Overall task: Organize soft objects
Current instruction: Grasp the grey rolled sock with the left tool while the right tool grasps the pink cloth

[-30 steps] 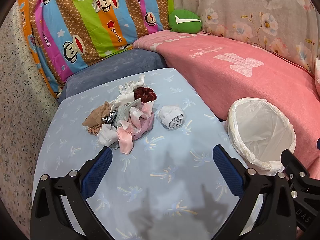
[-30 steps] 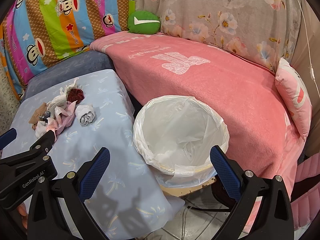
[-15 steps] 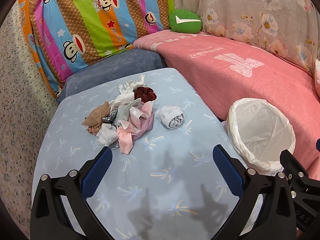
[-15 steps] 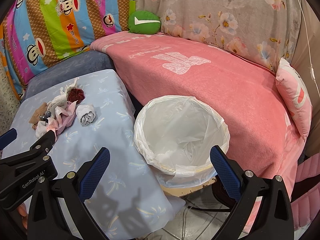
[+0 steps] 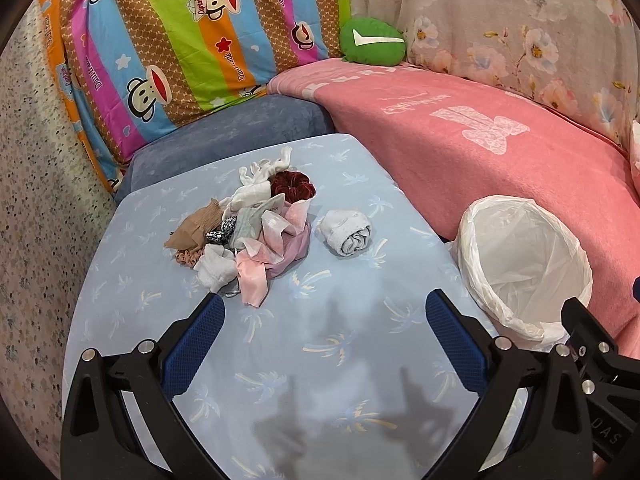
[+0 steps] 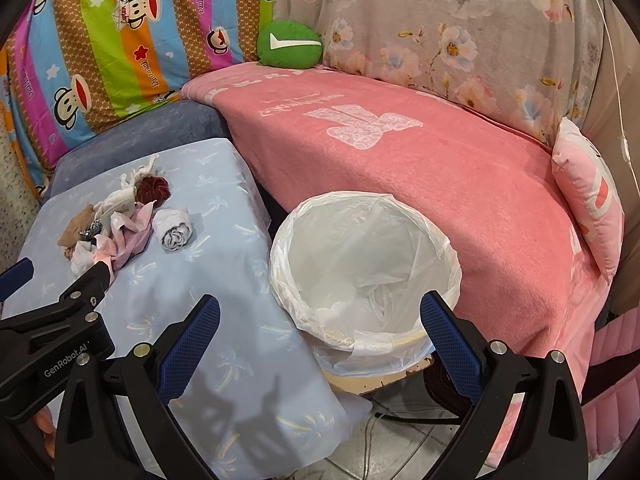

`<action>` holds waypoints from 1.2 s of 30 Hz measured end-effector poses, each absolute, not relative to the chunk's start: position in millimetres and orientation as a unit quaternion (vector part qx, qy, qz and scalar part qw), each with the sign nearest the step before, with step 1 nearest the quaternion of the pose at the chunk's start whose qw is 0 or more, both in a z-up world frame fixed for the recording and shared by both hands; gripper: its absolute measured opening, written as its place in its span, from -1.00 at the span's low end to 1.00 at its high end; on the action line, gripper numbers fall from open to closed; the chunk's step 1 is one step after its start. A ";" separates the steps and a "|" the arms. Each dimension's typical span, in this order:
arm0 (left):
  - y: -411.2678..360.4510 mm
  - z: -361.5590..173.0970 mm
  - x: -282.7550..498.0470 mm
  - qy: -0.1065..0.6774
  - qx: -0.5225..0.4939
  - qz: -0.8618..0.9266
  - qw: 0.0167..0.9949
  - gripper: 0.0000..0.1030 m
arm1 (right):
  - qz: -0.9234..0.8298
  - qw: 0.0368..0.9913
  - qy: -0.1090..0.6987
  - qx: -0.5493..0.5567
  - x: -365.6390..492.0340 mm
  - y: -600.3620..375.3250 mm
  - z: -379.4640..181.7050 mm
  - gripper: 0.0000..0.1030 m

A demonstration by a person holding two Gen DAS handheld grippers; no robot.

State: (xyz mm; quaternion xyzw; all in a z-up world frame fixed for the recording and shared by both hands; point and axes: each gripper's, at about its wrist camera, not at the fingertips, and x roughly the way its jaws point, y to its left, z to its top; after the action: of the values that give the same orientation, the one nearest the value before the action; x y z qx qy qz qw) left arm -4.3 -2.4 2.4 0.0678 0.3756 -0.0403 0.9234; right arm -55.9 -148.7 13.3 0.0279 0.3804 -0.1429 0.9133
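One heap of small cloths (image 5: 248, 236) on the blue counter (image 5: 320, 360), one rolled white sock (image 5: 347, 232) just right of it, one lined bin (image 6: 362, 276) beside the counter, left gripper (image 5: 324, 336) and right gripper (image 6: 320, 332) both fingers wide, empty, only the right view shows one pink pillow (image 6: 588, 200).

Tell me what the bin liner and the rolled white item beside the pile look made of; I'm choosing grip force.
The bin liner looks like thin translucent plastic film: glossy, crinkled, folded over the rim. The rolled white item looks like soft knit or terry cloth, matte and fuzzy, possibly a sock or small towel; the exact fabric can't be told.
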 end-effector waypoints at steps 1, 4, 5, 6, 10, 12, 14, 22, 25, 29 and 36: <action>-0.7 1.3 -4.5 0.377 0.067 -0.041 0.923 0.87 | -0.143 0.913 0.380 0.028 -55.4 -148.6 13.2 0.90; 1.5 -1.1 -3.6 0.381 0.066 -0.043 0.921 0.87 | -0.145 0.913 0.379 0.028 -53.4 -147.3 12.8 0.90; 2.3 -1.8 -3.6 0.381 0.066 -0.045 0.921 0.87 | -0.145 0.914 0.379 0.028 -52.7 -146.8 12.6 0.90; 3.0 -1.9 -4.0 0.377 0.065 -0.049 0.922 0.87 | -0.145 0.914 0.379 0.028 -52.8 -146.8 12.7 0.90; 8.6 -3.5 -0.1 0.377 0.057 -0.050 0.923 0.87 | -0.143 0.914 0.377 0.031 -47.5 -145.6 12.5 0.90; 13.5 -5.8 5.0 0.383 0.052 -0.051 0.921 0.87 | -0.142 0.915 0.377 0.032 -44.2 -144.5 12.4 0.90; 20.4 -8.5 10.5 0.387 0.046 -0.048 0.920 0.87 | -0.138 0.916 0.376 0.031 -39.2 -141.3 11.9 0.90; 64.3 -24.6 41.2 0.407 0.028 -0.023 0.913 0.87 | -0.118 0.917 0.380 0.029 -10.9 -119.0 1.9 0.90; 82.0 -31.8 53.9 0.411 0.025 -0.004 0.911 0.87 | -0.107 0.917 0.384 0.033 2.7 -110.1 -4.0 0.90; 105.0 -43.4 71.2 0.423 0.018 0.009 0.906 0.87 | -0.091 0.916 0.388 0.041 22.8 -95.0 -12.2 0.90; 142.9 -61.4 101.8 0.449 -0.017 0.005 0.893 0.87 | -0.059 0.915 0.398 0.041 56.0 -57.9 -27.6 0.90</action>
State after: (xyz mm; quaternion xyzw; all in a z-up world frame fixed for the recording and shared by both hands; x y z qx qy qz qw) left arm 101.8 142.9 -61.4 -0.0169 0.4488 0.0049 0.8934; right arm 56.0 -57.9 -27.6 0.0408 0.3977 -0.0595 0.9147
